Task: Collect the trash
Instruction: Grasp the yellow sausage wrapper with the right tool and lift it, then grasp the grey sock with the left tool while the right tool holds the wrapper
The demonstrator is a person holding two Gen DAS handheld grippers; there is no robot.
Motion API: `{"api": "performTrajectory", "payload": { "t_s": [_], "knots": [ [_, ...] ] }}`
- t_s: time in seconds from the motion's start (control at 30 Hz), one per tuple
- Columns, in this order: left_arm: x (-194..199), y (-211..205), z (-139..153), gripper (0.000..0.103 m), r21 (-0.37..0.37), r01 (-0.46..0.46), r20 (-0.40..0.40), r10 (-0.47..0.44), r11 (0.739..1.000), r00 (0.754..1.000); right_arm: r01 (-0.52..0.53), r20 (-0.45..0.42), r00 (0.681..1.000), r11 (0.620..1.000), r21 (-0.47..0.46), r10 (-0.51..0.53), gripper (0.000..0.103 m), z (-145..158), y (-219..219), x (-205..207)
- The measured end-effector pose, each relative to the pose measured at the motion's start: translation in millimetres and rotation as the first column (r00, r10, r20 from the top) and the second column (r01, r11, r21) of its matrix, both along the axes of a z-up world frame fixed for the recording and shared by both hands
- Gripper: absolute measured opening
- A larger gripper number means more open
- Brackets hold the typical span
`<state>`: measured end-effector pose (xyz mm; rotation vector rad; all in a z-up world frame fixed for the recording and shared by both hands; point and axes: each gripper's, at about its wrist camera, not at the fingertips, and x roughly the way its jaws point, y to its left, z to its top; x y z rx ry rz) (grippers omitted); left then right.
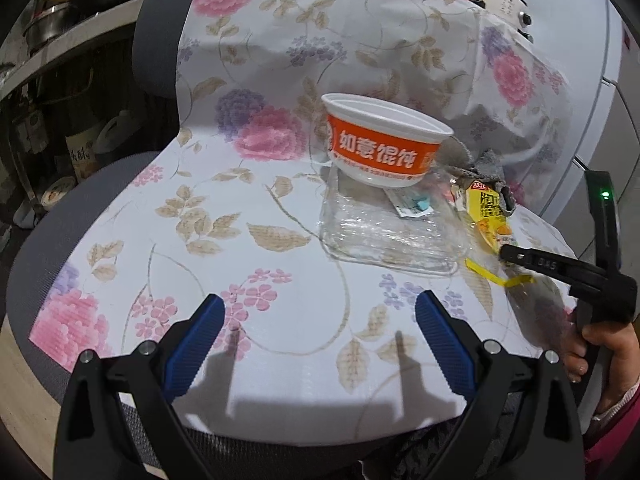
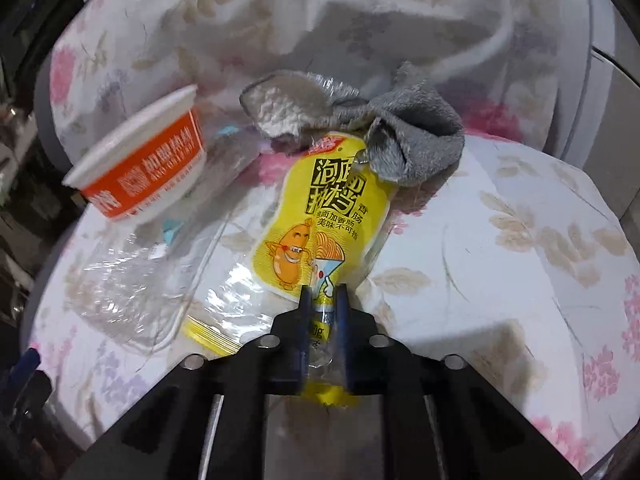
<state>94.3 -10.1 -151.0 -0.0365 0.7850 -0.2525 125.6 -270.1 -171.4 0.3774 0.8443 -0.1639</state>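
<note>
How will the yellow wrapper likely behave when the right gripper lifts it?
The wrapper is thin, crinkled film, so it will probably hang limp from the right gripper, which pinches only its near end. It looks empty, so likely very light. Its far end lies under the grey cloth, which may drag along.

The yellow snack wrapper (image 2: 320, 216) lies flat and lengthwise straight ahead of the right claw (image 2: 324, 300), its near end pinched between the blue pads; it bears bold black characters and a cartoon sausage. Its far end touches a crumpled grey sock (image 2: 408, 148), which lies beyond the claw. Left of the claw a clear plastic tray (image 2: 132, 288) lies flat, its edge under the wrapper. Further left and ahead, the orange-and-white paper bowl (image 2: 140, 168) stands upright, empty, resting on the tray's far end. A small blue-and-white scrap (image 1: 412, 205) lies beneath the clear plastic, beside the bowl.
</note>
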Motion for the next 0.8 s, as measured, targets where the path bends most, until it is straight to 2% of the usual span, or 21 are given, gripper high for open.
{"api": "performTrajectory", "payload": {
  "t_s": [0.17, 0.37, 0.47, 0.57, 0.8],
  "knots": [
    [-10, -4, 9, 0.093, 0.011, 0.008, 0.024, -0.009, 1.0, 1.0, -0.025, 0.071, 0.997, 0.999, 0.025, 0.023, 0.006, 20, -10, -51],
    [-16, -18, 15, 0.093, 0.025, 0.03, 0.034, -0.031, 0.999, 0.999, -0.074, 0.097, 0.993, 0.997, 0.012, 0.073, 0.006, 35, -12, -114],
    [-18, -30, 15, 0.093, 0.035, 0.048, 0.034, -0.049, 0.998, 0.998, -0.036, 0.129, 0.991, 0.998, -0.055, 0.042, 0.006, 47, -17, -146],
    [-18, -52, 18, 0.093, 0.031, 0.09, 0.029, -0.091, 0.995, 0.995, 0.073, 0.18, 0.983, 0.98, -0.185, -0.039, 0.006, 64, -28, -167],
    [-11, -115, 28, 0.093, 0.052, 0.196, 0.051, -0.199, 0.979, 0.979, 0.138, 0.253, 0.964, 0.967, -0.216, -0.081, 0.006, 77, -53, -173]
  ]
}}
